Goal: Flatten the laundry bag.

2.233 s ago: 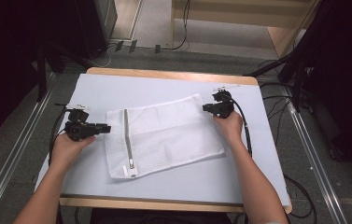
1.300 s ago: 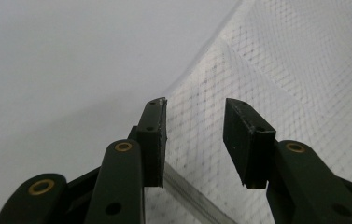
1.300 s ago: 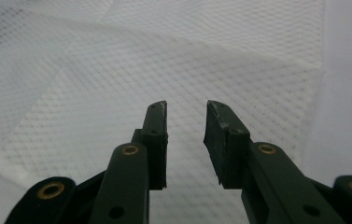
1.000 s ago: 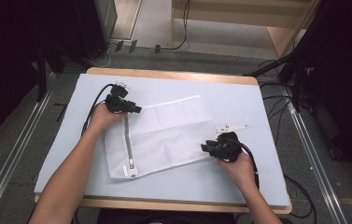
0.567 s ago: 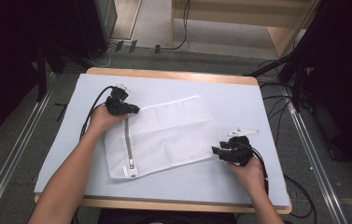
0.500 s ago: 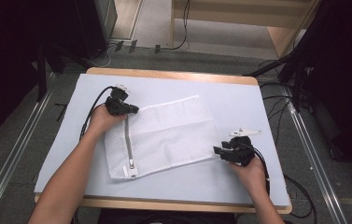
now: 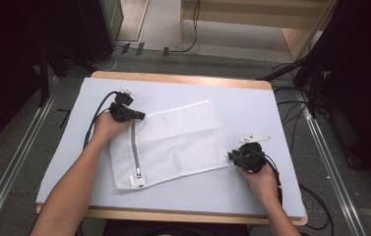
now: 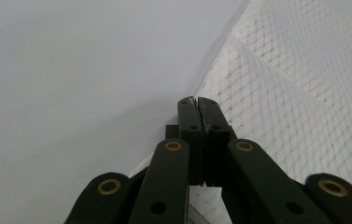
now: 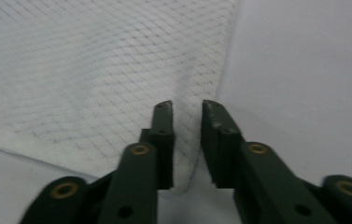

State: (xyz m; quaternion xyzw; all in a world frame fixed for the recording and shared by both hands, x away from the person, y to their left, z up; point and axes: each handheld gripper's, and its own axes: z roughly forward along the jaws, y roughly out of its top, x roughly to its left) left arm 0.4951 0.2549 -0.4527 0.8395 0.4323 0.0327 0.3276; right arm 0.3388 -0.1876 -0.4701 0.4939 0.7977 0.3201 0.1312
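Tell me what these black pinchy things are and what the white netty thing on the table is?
A person sits at a table and holds a black pinching tool in each hand. One picture is taken from above. The other two come from small cameras riding on the tools, looking along their two jaws.

The white thing is a mesh bag with a zipper, lying flat. The left gripper is shut on one corner of the bag. The right gripper sits at the opposite corner; its jaws have just been closing, with the bag's edge between them, but a small gap is left, so they do not pinch it yet.
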